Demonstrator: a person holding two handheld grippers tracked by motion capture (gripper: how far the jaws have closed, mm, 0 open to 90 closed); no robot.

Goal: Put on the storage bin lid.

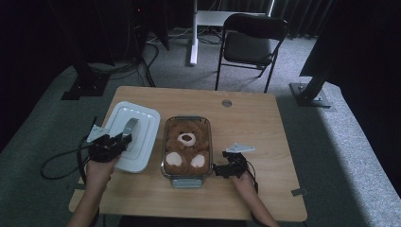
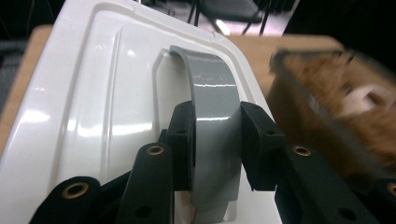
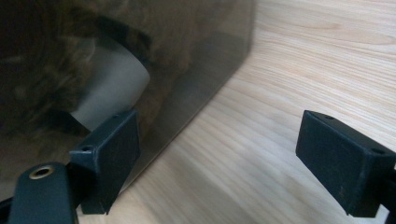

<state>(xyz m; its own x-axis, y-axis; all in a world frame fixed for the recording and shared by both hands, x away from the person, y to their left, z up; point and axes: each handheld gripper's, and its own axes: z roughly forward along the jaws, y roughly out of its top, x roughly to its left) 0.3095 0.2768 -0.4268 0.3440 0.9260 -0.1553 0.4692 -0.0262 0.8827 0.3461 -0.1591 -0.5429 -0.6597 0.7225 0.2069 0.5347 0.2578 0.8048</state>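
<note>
The white lid (image 2: 107,107) is gripped by its grey handle (image 2: 212,116) in the left gripper (image 2: 215,140), jaws clamped; the dish (image 1: 186,179) beside it (teddy bear (image 1: 186,146) inside) is not yet covered, right gripper (image 3: 224,158) wide open, empty

White rectangular lid (image 2: 93,107), glossy, grey arched strap handle (image 2: 212,116) on top; left of glass dish (image 1: 187,177). Dish clear, rectangular, mid-table, holding brown teddy bear (image 1: 187,146) lying face up.

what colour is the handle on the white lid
Grey; the handle on the lid shows best in the left gripper view.
</note>
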